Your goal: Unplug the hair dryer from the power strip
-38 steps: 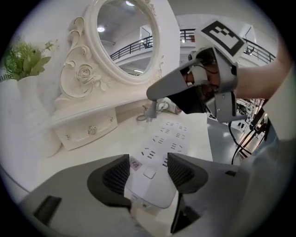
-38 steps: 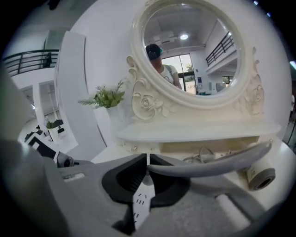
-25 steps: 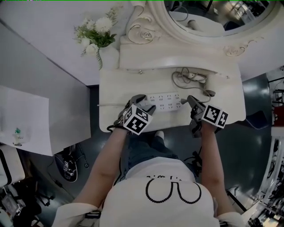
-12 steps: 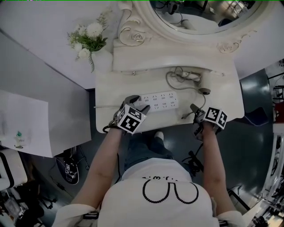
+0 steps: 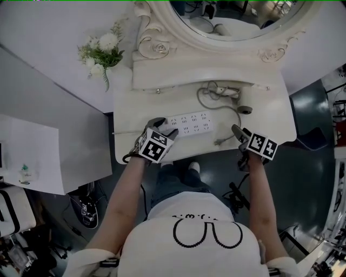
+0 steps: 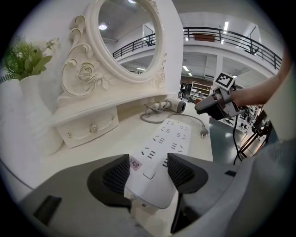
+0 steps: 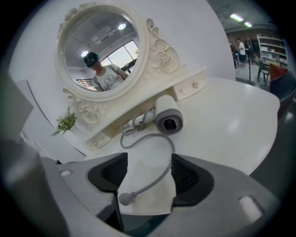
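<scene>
The white power strip (image 5: pixel 190 124) lies on the white dressing table (image 5: pixel 273 127), and none of its sockets that I can see holds a plug. My left gripper (image 5: pixel 160 127) is shut on the strip's left end (image 6: pixel 155 162), which fills the gap between the pads. The grey hair dryer (image 5: pixel 243 110) lies at the back right, seen nozzle-on (image 7: pixel 168 119). Its grey cord (image 7: pixel 163 169) runs to the plug (image 5: pixel 218 143), which lies loose near the table's front edge. My right gripper (image 5: pixel 238 133) is opening. The plug (image 7: pixel 126 198) lies between its jaws, touched by neither pad.
A carved oval mirror (image 5: pixel 232 13) and a drawer shelf (image 5: pixel 184 76) stand behind the strip. A white vase of flowers (image 5: pixel 101 53) is at the back left. The table's front edge runs just under both grippers, with dark floor (image 5: pixel 313 162) beyond.
My right gripper moved right and toward the front edge, drawing the plug out of the strip's right end, then opened. The plug now lies free. My left gripper stayed on the strip.
</scene>
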`<control>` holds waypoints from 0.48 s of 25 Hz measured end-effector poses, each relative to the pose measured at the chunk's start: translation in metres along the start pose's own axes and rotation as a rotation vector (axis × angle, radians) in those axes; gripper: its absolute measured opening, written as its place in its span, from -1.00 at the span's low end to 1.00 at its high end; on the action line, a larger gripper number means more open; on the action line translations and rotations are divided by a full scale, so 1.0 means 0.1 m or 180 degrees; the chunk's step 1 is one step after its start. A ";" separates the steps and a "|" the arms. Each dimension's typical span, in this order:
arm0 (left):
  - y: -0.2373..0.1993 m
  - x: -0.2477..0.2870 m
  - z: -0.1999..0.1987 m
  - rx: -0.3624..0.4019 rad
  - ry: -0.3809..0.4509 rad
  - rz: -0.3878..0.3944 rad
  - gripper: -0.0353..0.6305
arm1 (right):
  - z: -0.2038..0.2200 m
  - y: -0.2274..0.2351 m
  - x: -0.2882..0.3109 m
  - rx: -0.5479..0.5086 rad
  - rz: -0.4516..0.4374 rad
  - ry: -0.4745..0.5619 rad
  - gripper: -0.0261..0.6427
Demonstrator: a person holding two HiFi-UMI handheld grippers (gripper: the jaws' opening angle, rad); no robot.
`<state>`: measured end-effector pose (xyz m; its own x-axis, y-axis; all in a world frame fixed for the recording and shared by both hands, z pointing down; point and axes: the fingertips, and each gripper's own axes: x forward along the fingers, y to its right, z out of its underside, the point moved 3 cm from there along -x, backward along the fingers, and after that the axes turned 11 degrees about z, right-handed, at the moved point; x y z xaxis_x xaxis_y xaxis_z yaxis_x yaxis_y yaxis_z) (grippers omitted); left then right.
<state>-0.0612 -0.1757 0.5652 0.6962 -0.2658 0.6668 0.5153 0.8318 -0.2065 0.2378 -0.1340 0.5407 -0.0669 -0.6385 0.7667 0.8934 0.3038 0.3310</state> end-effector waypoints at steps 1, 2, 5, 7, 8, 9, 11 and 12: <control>0.00 0.00 0.00 -0.0002 -0.0004 -0.0002 -0.12 | -0.06 -0.02 -0.06 -0.0029 -0.0031 0.0071 -0.07; 0.00 0.00 0.00 -0.0005 -0.0011 -0.0005 -0.12 | -0.13 -0.05 -0.11 -0.0066 -0.0073 0.0147 -0.07; 0.00 0.01 -0.01 -0.0013 -0.0045 -0.0006 -0.13 | -0.32 -0.24 -0.26 -0.0206 -0.0244 0.0338 -0.07; 0.01 0.01 -0.01 -0.0016 -0.0063 0.0011 -0.13 | -0.40 -0.40 -0.34 -0.0354 -0.0338 0.0419 -0.11; 0.01 0.01 -0.01 -0.0015 -0.0064 0.0023 -0.13 | -0.43 -0.47 -0.38 -0.0455 -0.0348 0.0469 -0.27; 0.02 0.00 -0.01 -0.0013 -0.0060 0.0030 -0.13 | -0.46 -0.54 -0.41 -0.0575 -0.0333 0.0536 -0.64; 0.02 0.01 -0.01 -0.0009 -0.0064 0.0025 -0.13 | -0.51 -0.69 -0.47 -0.0866 -0.0317 0.0645 -0.92; 0.02 0.01 -0.01 -0.0014 -0.0072 0.0016 -0.13 | -0.52 -0.77 -0.49 -0.1017 -0.0323 0.0667 -0.92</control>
<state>-0.0592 -0.1753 0.5643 0.6874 -0.2506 0.6817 0.5141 0.8309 -0.2129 0.1950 -0.1629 0.4486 -0.0995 -0.7946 0.5990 0.9824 0.0174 0.1862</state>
